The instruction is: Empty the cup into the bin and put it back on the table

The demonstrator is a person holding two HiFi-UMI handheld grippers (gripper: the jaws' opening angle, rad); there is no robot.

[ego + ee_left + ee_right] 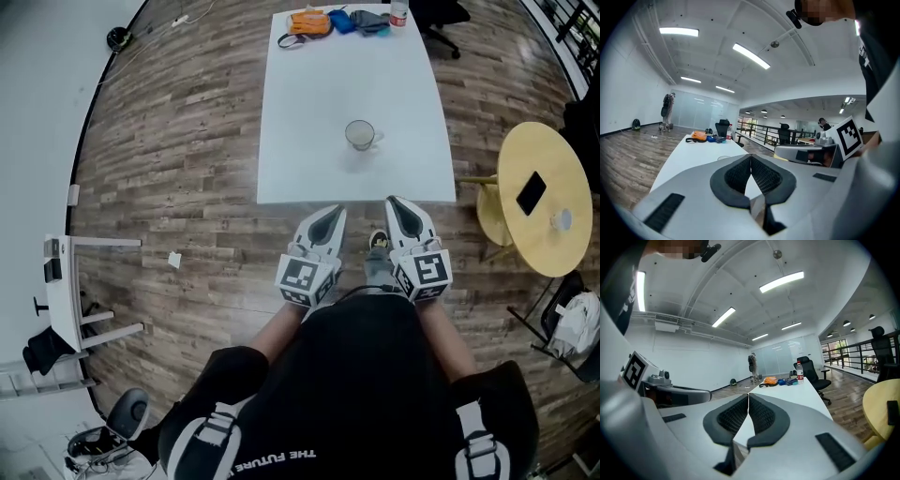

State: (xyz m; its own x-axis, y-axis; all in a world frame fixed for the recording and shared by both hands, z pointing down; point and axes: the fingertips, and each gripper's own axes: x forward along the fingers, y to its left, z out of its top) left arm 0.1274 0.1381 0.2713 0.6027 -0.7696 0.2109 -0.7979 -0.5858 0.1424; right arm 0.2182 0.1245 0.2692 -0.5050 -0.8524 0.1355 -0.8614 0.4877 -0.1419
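Note:
A clear cup (360,134) with a handle stands upright on the white table (309,141), right of its middle and toward the near edge. Both grippers hover side by side just short of that near edge, pointing at the table. The left gripper (334,212) is shut with nothing between its jaws, and so is the right gripper (397,202). In the left gripper view the closed left gripper (750,157) faces along the table (689,150). The right gripper view shows the right gripper (748,396) closed the same way. No bin appears in any view.
At the table's far end lie an orange bag (309,22), blue items (356,21) and a bottle (398,13). A black office chair (441,19) stands behind. To the right is a round yellow table (553,159) with a phone (531,193). White furniture (66,281) stands left.

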